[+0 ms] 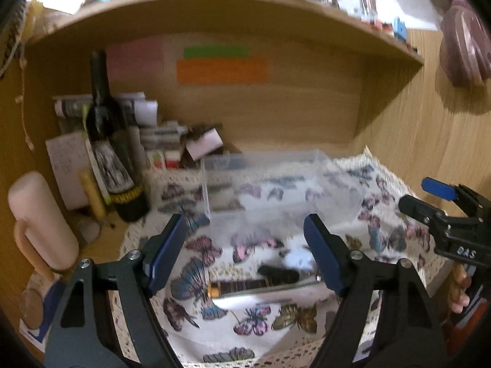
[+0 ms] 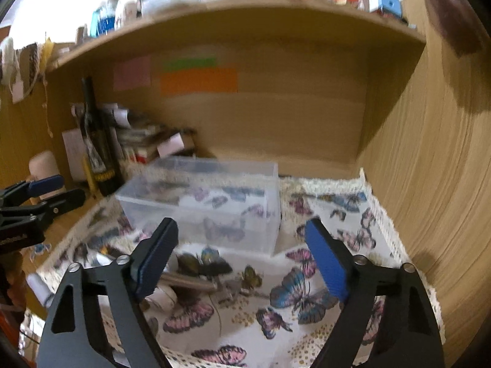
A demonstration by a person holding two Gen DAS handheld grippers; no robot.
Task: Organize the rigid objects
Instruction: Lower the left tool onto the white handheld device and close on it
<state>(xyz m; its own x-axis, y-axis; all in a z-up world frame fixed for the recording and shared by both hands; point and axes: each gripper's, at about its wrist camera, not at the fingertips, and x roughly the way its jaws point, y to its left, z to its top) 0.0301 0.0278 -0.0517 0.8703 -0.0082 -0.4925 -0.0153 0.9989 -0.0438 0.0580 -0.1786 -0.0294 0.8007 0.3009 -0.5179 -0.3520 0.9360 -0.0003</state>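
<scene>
A clear plastic bin (image 1: pixel 270 190) stands on a butterfly-print cloth (image 1: pixel 254 316) inside a wooden shelf; it also shows in the right wrist view (image 2: pixel 208 205). In front of it lie small objects: a dark tube with a gold cap (image 1: pixel 242 286), a black piece (image 1: pixel 279 273), a white piece (image 1: pixel 299 257). The right wrist view shows a metallic cylinder (image 2: pixel 187 280) and white pieces (image 2: pixel 162 299). My left gripper (image 1: pixel 245 254) is open and empty above these objects. My right gripper (image 2: pixel 242 260) is open and empty, also in the left wrist view (image 1: pixel 429 199).
A dark wine bottle (image 1: pixel 113 150), boxes and papers (image 1: pixel 165 144) crowd the back left. A pink mug (image 1: pixel 40 224) stands at the left. The shelf board (image 1: pixel 233 9) hangs overhead, the wooden side wall (image 2: pixel 429 168) is close on the right.
</scene>
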